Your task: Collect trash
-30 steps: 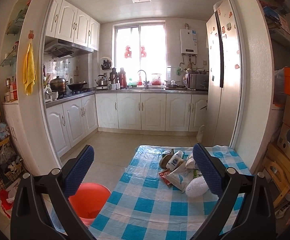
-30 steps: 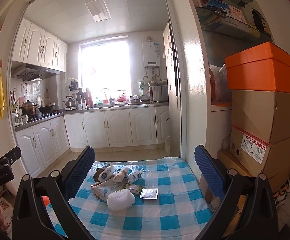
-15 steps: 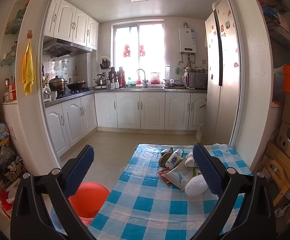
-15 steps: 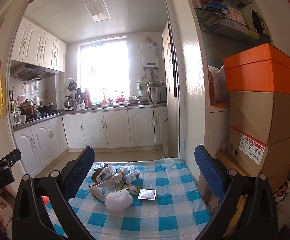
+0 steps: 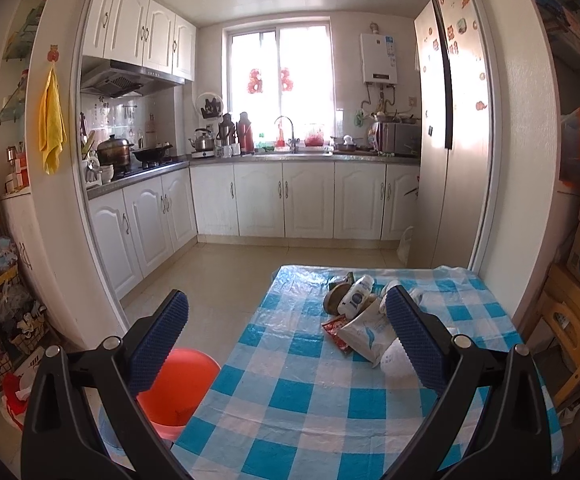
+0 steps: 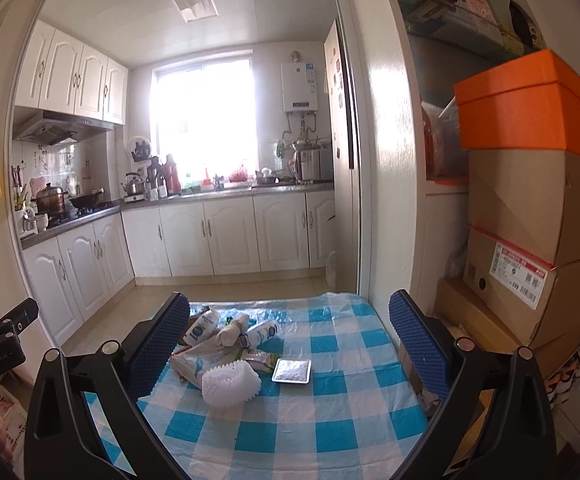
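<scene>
Nothing collected yet: my left gripper (image 5: 286,336) and right gripper (image 6: 290,334) hang released over the blue-checked plastic-covered desk (image 6: 290,432), the heap of wrappers and small white bottles (image 6: 230,344) untouched at twelve o'clock, the round orange plastic bin (image 5: 178,392) waiting at nine.

Bright daylight from the kitchen window (image 6: 204,120), blown-out glare in the right wrist view, sunlit patch on the fridge (image 5: 456,120), fisheye bending, dark vignetted corners
</scene>
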The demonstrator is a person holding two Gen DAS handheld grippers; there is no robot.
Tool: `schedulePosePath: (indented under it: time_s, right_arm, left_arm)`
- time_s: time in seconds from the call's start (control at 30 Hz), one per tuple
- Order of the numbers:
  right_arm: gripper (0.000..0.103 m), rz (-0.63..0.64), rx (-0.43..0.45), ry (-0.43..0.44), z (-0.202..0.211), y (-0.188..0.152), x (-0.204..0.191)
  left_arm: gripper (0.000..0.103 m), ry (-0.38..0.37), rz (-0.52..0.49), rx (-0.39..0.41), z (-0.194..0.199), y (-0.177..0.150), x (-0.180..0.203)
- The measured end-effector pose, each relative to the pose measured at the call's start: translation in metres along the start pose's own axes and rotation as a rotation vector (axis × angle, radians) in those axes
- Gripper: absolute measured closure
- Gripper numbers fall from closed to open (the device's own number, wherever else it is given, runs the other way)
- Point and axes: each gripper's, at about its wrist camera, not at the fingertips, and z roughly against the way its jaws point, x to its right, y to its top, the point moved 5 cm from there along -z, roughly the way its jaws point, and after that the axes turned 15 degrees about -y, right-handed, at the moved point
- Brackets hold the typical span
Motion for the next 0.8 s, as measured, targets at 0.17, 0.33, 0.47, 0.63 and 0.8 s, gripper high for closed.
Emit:
schedulePosePath:
  time_s: [0.17,0.33,0.47,0.63,0.8]
  right_arm:
    - [0.004,0.007,-0.112,0.031,-0.036,-0.024,-0.002]
    - [0.004,-0.030,-0.268,0.055,-0.081,-0.057,0.009]
    - [0.004,-0.082,-0.413,0.068,-0.121,-0.090,0.023]
    - [0.004,-0.148,-0.564,0.129,-0.162,-0.126,0.030]
    - [0.004,-0.203,-0.673,0.232,-0.195,-0.148,0.021]
  left_arm:
    - [0.004,-0.013,-0.003,-0.063,-0.029,-0.020,-0.004]
    - [0.004,-0.121,-0.023,-0.175,-0.071,-0.060,0.000]
    - [0.004,-0.266,-0.053,-0.280,-0.104,-0.095,0.026]
    - [0.004,-0.395,-0.118,-0.357,-0.139,-0.122,0.060]
    - [0.004,-0.425,-0.183,-0.395,-0.177,-0.130,0.087]
